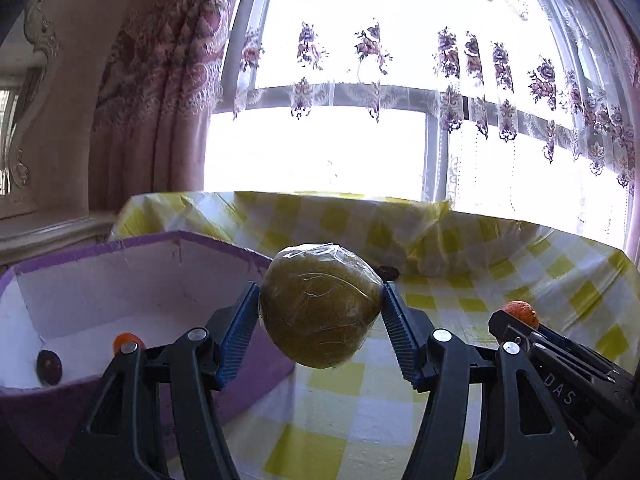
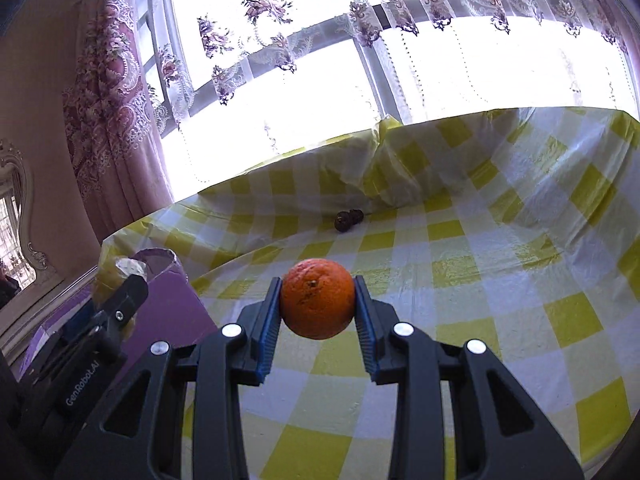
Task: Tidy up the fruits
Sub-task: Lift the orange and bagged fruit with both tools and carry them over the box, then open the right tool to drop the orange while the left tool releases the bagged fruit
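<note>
My left gripper (image 1: 320,304) is shut on a large green-brown fruit wrapped in clear film (image 1: 320,306), held above the table beside the purple box (image 1: 224,242). The box holds an orange (image 1: 127,341) and a dark fruit (image 1: 49,367) on its white floor. My right gripper (image 2: 317,300) is shut on an orange (image 2: 317,304), held above the checked cloth. That orange (image 1: 520,312) and the right gripper also show at the right of the left wrist view. The wrapped fruit (image 2: 126,270) and the left gripper show at the left of the right wrist view.
The table carries a yellow-and-white checked plastic cloth (image 2: 480,280), rucked up along the far edge. A small dark fruit (image 2: 349,220) lies near that far fold; it also shows in the left wrist view (image 1: 389,272). Window and curtains stand behind.
</note>
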`<control>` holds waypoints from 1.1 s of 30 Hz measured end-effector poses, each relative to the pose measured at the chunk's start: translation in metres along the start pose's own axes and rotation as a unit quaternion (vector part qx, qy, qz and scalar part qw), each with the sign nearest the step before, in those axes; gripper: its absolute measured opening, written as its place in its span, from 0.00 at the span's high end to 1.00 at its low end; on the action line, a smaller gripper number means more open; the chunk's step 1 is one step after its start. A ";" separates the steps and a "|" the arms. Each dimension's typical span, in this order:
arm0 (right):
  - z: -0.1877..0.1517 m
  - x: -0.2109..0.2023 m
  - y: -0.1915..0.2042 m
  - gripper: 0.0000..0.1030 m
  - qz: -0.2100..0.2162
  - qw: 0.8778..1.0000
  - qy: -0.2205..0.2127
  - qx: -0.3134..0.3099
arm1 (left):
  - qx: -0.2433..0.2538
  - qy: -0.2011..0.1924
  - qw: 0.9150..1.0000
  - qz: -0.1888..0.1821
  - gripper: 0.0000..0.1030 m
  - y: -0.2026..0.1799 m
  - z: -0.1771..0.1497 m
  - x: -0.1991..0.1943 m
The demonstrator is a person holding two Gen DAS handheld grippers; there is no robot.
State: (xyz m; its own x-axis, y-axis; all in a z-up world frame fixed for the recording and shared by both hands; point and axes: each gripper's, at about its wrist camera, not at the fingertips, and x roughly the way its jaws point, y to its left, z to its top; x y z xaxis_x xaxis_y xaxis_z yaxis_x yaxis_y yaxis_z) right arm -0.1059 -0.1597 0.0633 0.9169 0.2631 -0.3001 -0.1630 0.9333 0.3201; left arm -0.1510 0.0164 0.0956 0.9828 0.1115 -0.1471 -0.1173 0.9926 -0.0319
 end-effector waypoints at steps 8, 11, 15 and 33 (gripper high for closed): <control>0.002 -0.008 0.091 0.66 0.071 0.992 -0.015 -0.104 | -0.004 -0.059 0.993 0.099 0.42 0.056 0.027 -0.041; 0.003 -0.006 0.123 0.66 0.102 0.986 -0.012 -0.130 | -0.017 -0.047 0.989 0.139 0.42 0.084 0.033 -0.043; 0.008 0.003 0.165 0.66 0.140 0.977 0.000 -0.160 | -0.043 -0.008 0.983 0.178 0.42 0.125 0.041 -0.042; -0.039 0.091 0.283 0.61 0.122 0.910 0.243 -0.314 | -0.105 0.310 0.932 0.154 0.41 0.224 0.013 0.030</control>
State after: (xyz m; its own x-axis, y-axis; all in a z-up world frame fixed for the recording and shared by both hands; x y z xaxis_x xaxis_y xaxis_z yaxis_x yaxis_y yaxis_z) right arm -0.0826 0.1378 0.0920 0.5820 0.4152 -0.6992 -0.6550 0.7489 -0.1004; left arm -0.1455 0.2423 0.0969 0.6342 0.2753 -0.7225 -0.4702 0.8791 -0.0778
